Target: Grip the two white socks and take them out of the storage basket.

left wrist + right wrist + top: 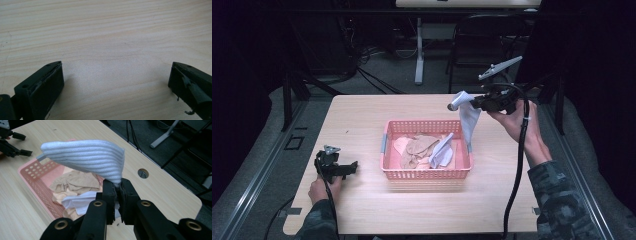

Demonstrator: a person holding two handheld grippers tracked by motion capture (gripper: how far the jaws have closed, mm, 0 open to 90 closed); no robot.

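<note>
Over the pale wooden table [362,210], my right gripper [119,192] pinches a white ribbed sock [87,157] lifted clear above the pink plastic basket [427,172] of socks; my left gripper [115,82] rests spread, empty. Next, I judge: carry it aside.

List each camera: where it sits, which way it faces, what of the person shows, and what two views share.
High view: above the person's side, looking forward and down on the table; both forearms and hands enter from below.
Left gripper view: on the left gripper, facing bare tabletop; its fingers spread apart.
Right gripper view: on the right gripper, facing the pink basket; fingers pinch a white sock.
Shared: high and right gripper views both show basket and sock.
</note>
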